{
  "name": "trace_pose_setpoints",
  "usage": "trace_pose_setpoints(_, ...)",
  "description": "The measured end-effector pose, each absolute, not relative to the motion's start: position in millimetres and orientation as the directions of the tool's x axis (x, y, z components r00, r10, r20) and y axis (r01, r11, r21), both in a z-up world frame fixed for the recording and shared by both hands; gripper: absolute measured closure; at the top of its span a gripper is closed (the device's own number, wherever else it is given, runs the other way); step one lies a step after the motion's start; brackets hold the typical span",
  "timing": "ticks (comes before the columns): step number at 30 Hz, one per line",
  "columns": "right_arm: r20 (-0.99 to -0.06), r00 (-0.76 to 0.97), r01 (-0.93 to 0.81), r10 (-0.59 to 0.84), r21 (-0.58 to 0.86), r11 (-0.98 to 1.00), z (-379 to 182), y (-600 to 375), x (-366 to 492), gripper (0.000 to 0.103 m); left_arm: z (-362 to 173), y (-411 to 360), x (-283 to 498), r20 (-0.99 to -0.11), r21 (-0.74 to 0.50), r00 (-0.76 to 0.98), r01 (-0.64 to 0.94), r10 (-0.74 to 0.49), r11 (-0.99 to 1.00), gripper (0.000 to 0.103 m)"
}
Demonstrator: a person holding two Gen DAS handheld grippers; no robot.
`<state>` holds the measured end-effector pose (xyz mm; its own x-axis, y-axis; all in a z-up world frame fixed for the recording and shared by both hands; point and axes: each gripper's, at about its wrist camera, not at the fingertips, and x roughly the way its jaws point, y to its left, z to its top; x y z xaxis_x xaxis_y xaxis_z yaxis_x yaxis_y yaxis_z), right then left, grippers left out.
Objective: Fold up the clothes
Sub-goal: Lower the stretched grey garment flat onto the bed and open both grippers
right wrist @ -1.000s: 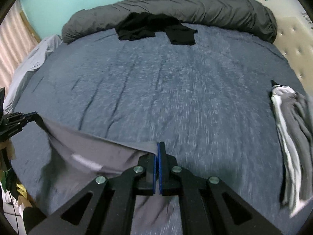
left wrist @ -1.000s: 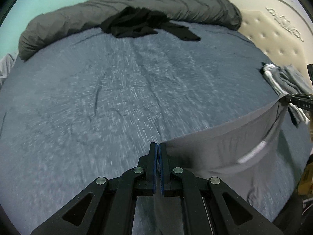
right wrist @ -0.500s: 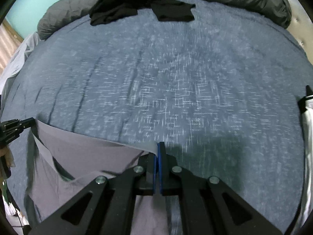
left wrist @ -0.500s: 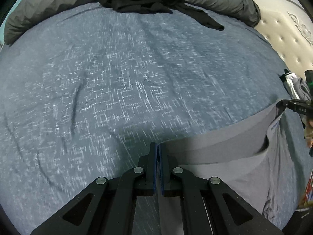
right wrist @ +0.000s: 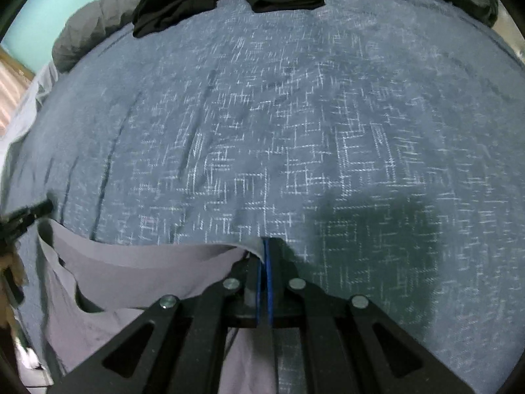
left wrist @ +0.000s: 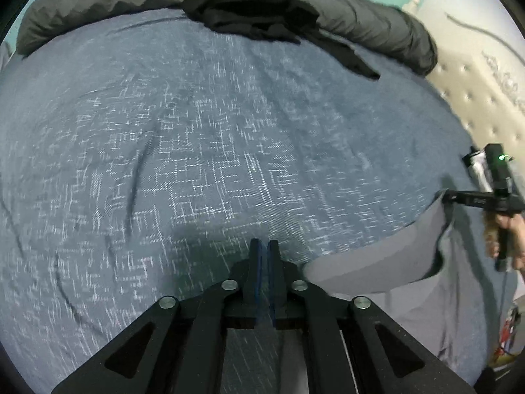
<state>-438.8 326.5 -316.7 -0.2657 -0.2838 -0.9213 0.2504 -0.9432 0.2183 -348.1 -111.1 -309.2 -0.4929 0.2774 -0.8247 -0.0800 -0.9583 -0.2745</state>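
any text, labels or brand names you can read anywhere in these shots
None can be read.
Right gripper: faint pale marks on its side in the left wrist view, too small and blurred to read.
Grey garment: no print or label shows.
Black clothes: no print shows.
Bedsheet: only a woven white fleck pattern, no text.
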Motion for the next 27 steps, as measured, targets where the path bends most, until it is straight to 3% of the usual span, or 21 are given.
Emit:
trace_pose_setpoints(1,-0.917,-0.269,0.259,-0.294,0.225,-0.939,-314.8,328.9,-439.0,0.092,-306.6,-110.7,-343.8,-0.820,-0.272,-0.499,-0.091,0.280,-0.958,0.093)
trace_pose_setpoints(3,-0.910,-0.285,0.275,-0.303,0.225,-0.935,-309.3,333.6,-439.0,0.073,-303.4,-107.2,-336.7,-0.819,-0.257,-0.501,-0.119,0.281,-0.959,0.090)
trace_pose_setpoints(5,-0.892,-0.298,0.285,-0.341,0.257,-0.923,-302.0,341.6,-434.9,0.056,-304.5,-99.3,-331.5,-0.828,-0.230,-0.487,-0.155,0.277,-0.961,0.078)
trace_pose_setpoints(7,-0.871,-0.310,0.295,-0.382,0.295,-0.909,-294.9,350.0,-430.5,0.054,-308.3,-93.1,-325.3,-0.842,-0.195,-0.469,-0.194,0.265,-0.961,0.071)
trace_pose_setpoints(16,-0.885,-0.286,0.237,-0.367,0.306,-0.922,-302.8,385.0,-411.2,0.046,-321.7,-80.0,-322.9,-0.859,-0.163,-0.449,-0.219,0.247,-0.962,0.069)
trace_pose_setpoints(17,-0.882,-0.295,0.226,-0.368,0.309,-0.924,-302.3,387.0,-409.9,0.045,-322.0,-78.9,-321.8,-0.860,-0.157,-0.449,-0.221,0.243,-0.962,0.071)
trace_pose_setpoints(19,-0.873,-0.296,0.190,-0.387,0.343,-0.920,-302.1,390.5,-410.2,0.044,-322.2,-76.6,-321.1,-0.861,-0.142,-0.452,-0.227,0.234,-0.963,0.091)
trace_pose_setpoints(23,-0.891,-0.281,0.139,-0.358,0.331,-0.933,-298.7,384.7,-412.6,0.040,-320.4,-73.3,-322.5,-0.863,-0.117,-0.458,-0.230,0.214,-0.966,0.097)
trace_pose_setpoints(27,-0.946,-0.212,0.133,-0.244,0.220,-0.966,-297.8,369.1,-418.0,0.040,-319.5,-74.1,-325.8,-0.861,-0.122,-0.463,-0.216,0.211,-0.969,0.098)
